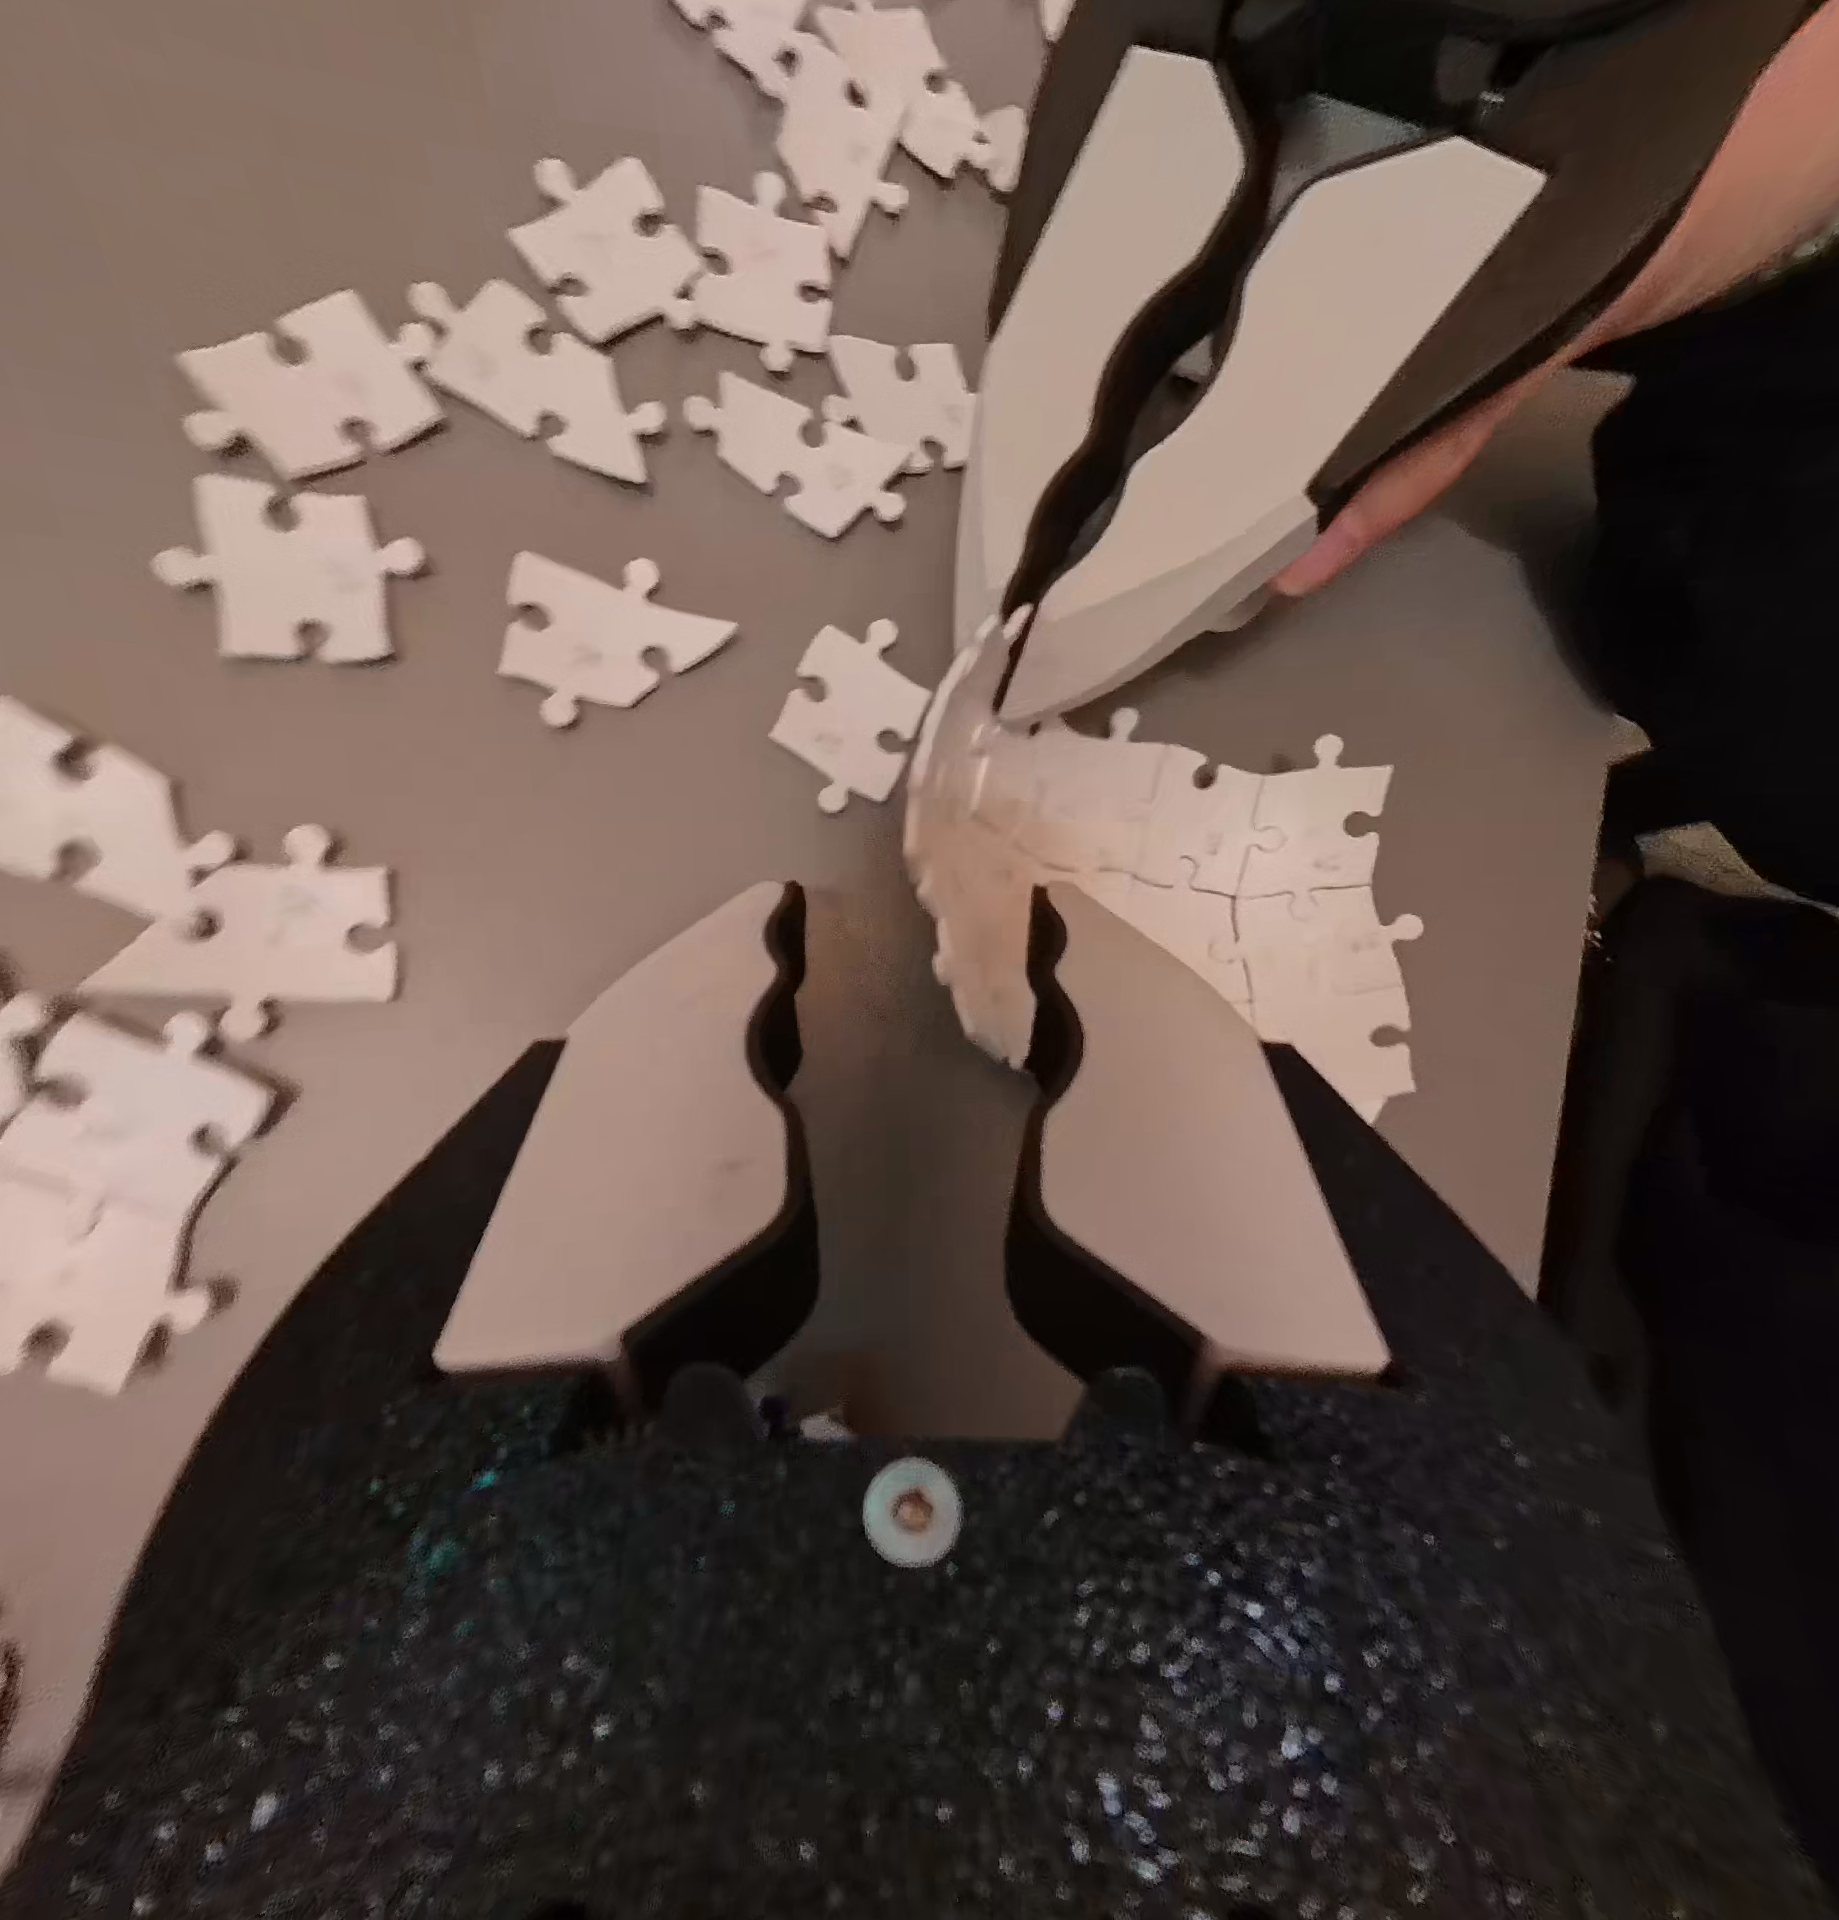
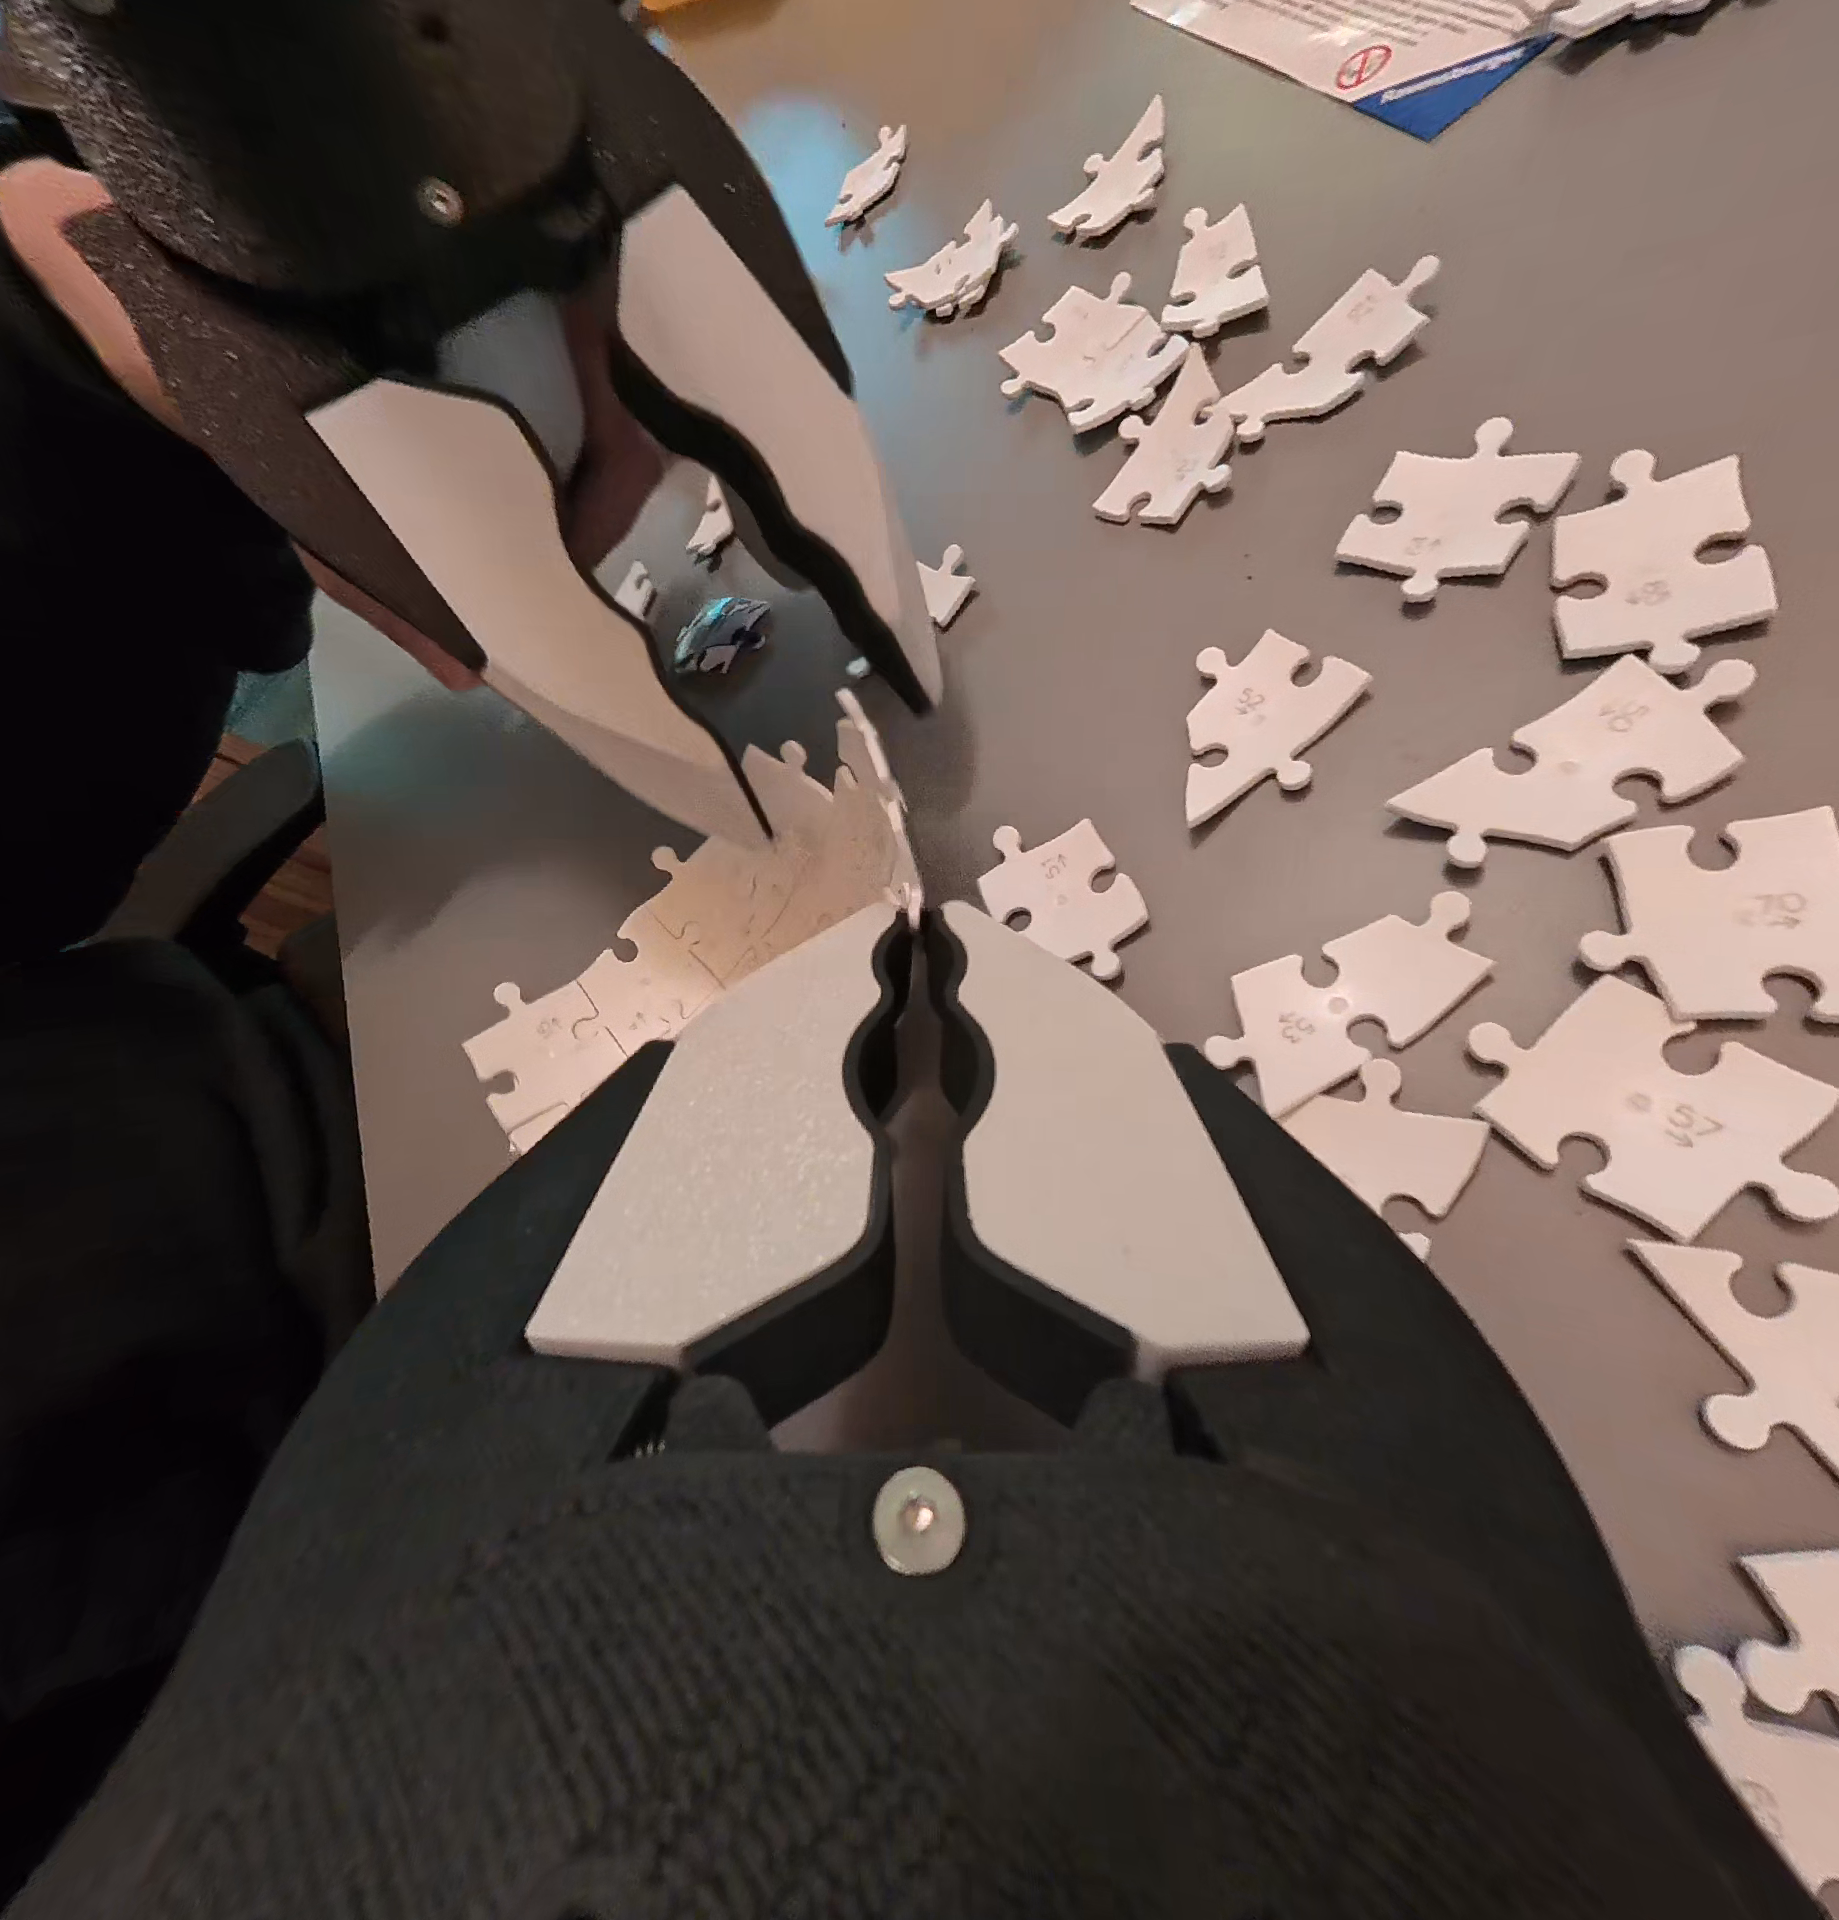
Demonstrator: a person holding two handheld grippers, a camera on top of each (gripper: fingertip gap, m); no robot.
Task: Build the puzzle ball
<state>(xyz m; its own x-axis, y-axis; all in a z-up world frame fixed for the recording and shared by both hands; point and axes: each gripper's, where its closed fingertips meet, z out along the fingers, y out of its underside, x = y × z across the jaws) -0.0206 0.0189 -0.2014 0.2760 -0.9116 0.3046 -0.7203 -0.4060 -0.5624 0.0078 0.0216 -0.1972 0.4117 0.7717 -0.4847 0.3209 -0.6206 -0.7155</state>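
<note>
A curved white section of joined puzzle pieces (image 1: 1206,862) stands bowl-like on the grey table near its edge; it also shows in the right wrist view (image 2: 749,914). My right gripper (image 2: 920,920) is shut on the section's upper rim; in the left wrist view it (image 1: 1008,665) comes in from the top right. My left gripper (image 1: 915,904) is open, its jaws either side of the same rim, one finger inside the bowl; it holds nothing. In the right wrist view it (image 2: 842,764) reaches in from the upper left. A loose piece (image 1: 847,717) lies flat just beside the section (image 2: 1066,899).
Several loose white pieces (image 1: 302,384) lie face down across the table (image 2: 1663,561). A printed leaflet (image 2: 1414,52) lies at the far end. A small blue-printed piece (image 2: 717,629) lies beyond the section. The table edge (image 2: 343,831) and a person's dark clothing are close by.
</note>
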